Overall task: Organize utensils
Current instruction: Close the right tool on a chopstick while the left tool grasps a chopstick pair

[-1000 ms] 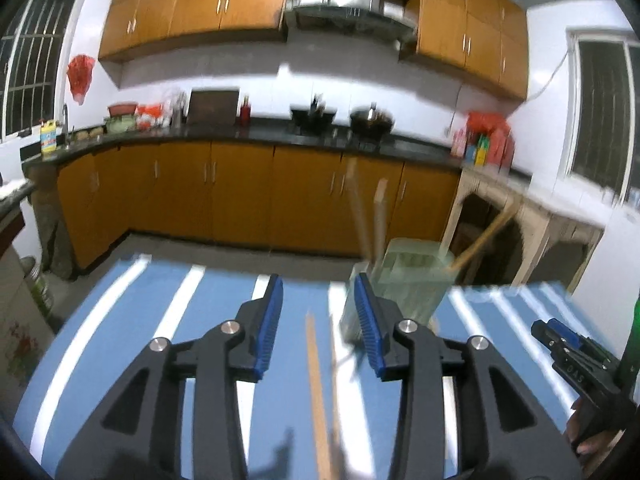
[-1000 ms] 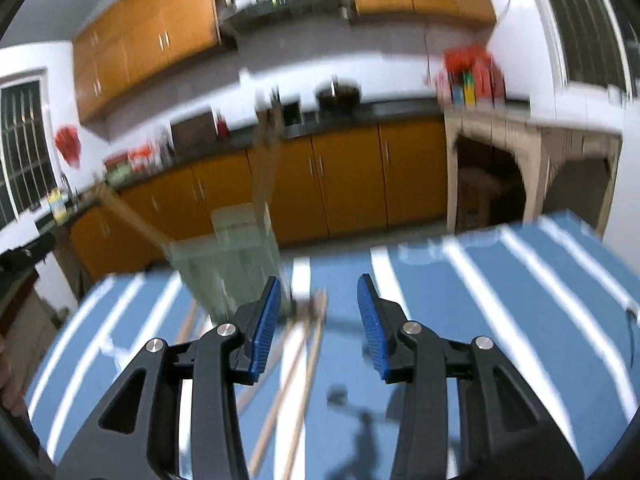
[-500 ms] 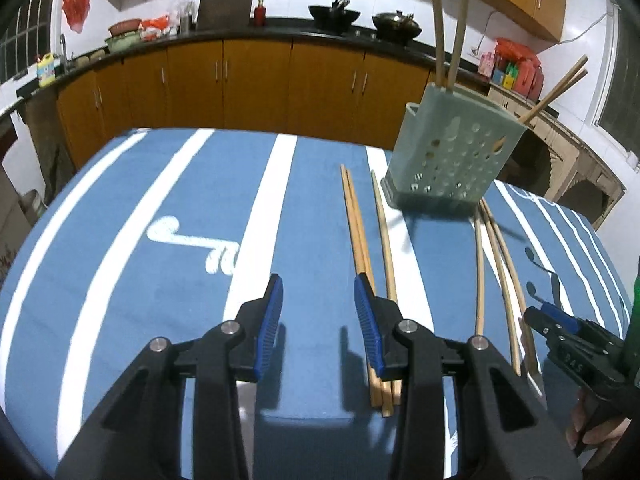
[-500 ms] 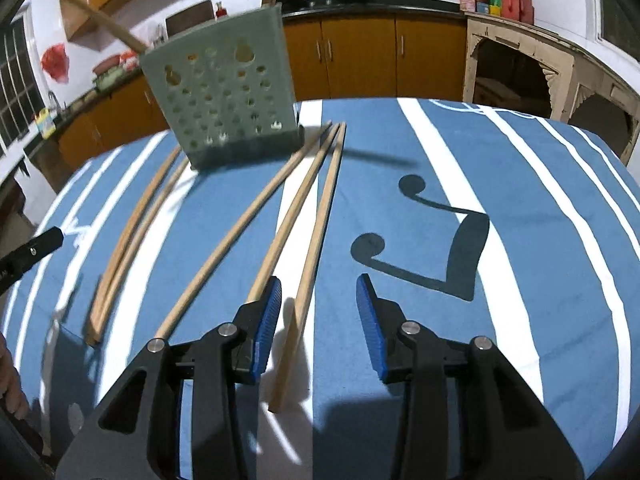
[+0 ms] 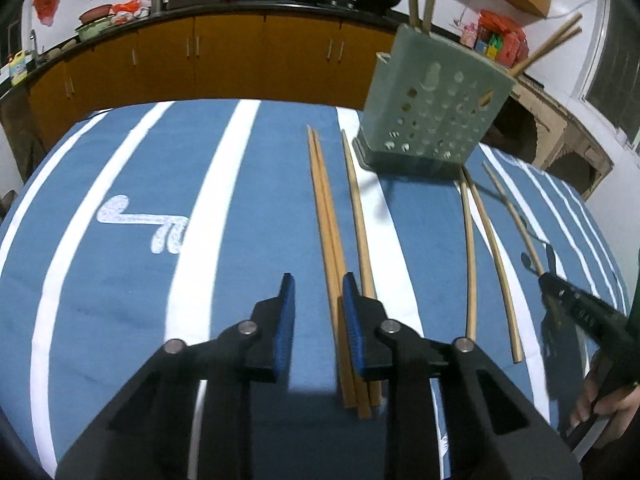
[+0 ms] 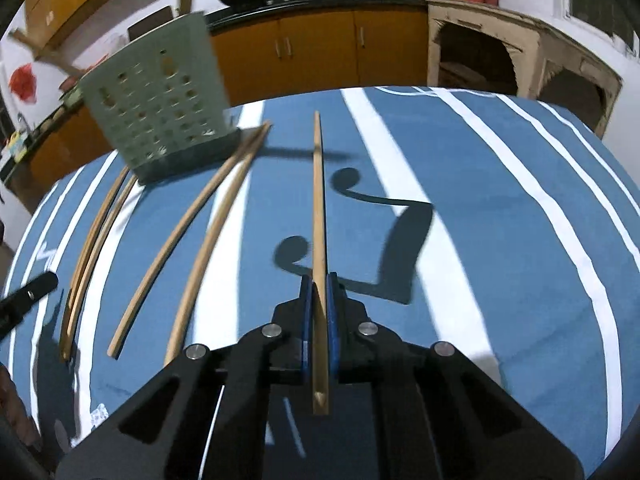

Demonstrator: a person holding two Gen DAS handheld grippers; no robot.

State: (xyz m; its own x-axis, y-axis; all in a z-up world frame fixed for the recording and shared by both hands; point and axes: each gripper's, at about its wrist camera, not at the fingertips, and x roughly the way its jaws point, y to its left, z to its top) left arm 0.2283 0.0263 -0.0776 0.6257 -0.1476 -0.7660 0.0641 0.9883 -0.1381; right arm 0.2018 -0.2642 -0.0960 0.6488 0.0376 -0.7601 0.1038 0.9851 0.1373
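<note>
Right hand-held gripper [image 6: 318, 292]: clenched on one chopstick [image 6: 319, 216], long axis pointing ahead, right of the holder [image 6: 160, 100]; left hand-held gripper [image 5: 318, 312]: jaws closing, empty, chopstick pair [image 5: 326, 216] just right.

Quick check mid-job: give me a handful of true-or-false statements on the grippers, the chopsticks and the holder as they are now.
1. The right gripper is shut on a chopstick. True.
2. The green holder lies tipped over on the tablecloth. False: it stands upright.
3. The holder already has chopsticks sticking out of it. True.
4. The left gripper is clamped on a spoon. False: its jaws are closing over loose chopsticks, not clamped.
5. All chopsticks are off the tablecloth. False: several lie there.
</note>
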